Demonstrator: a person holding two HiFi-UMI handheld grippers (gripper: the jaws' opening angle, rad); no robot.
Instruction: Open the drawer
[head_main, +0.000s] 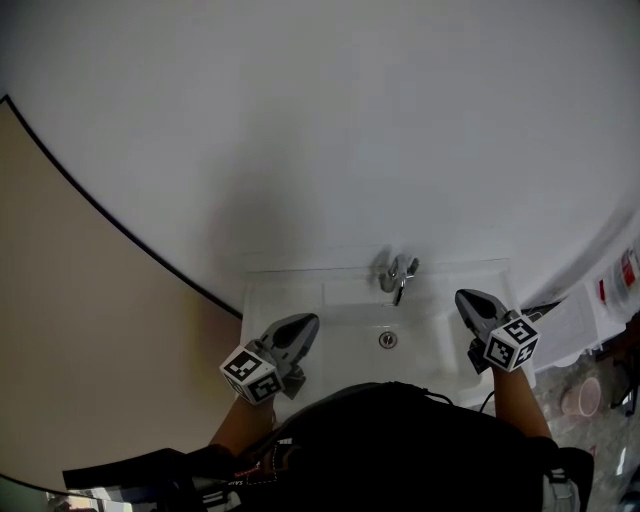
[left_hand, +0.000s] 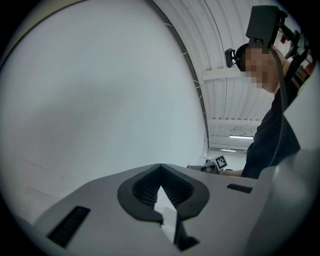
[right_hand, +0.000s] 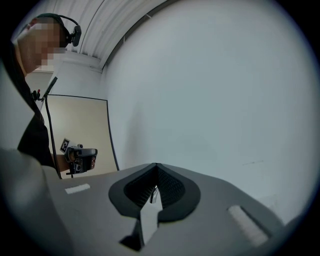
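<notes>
No drawer shows in any view. In the head view I stand at a white sink (head_main: 290, 300) with both grippers held level over it, pointing at the white wall. My left gripper (head_main: 305, 322) hangs over the basin's left side, its jaws shut with nothing between them (left_hand: 160, 166). My right gripper (head_main: 465, 297) hangs over the basin's right edge, also shut and empty (right_hand: 156, 165). Each gripper view shows mostly bare wall, with the other gripper off to the side.
A chrome faucet (head_main: 400, 275) stands at the back of the sink, above the drain (head_main: 388, 339). A beige panel with a dark edge (head_main: 80, 330) fills the left. At the right are a pink cup (head_main: 583, 396) and a white container with a red label (head_main: 620, 280).
</notes>
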